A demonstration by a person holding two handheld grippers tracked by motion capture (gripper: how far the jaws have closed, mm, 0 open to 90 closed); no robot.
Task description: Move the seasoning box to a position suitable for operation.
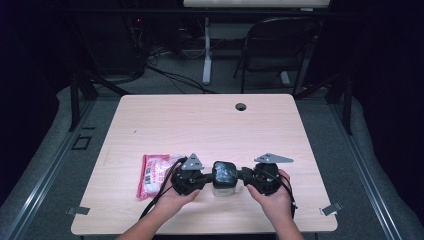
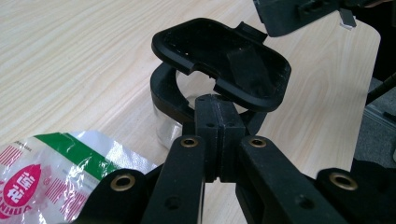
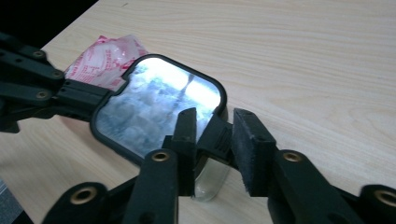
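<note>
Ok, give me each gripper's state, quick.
Left gripper: shut on the container rim.
Right gripper: open, the lid tab between its jaws.

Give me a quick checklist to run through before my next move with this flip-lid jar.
1. Lid raised off the jar's black collar: ok, it stands tilted open.
2. Left gripper shut at the collar: ok. Whether it truly pinches the collar: cannot tell.
3. Right gripper gripping the lid tab: not ok. The tab sits between the jaws, with a gap at one pad.
4. Jar upright on the table: ok.
5. Pink packet apart from the jar: ok, it lies on the left gripper's far side.
</note>
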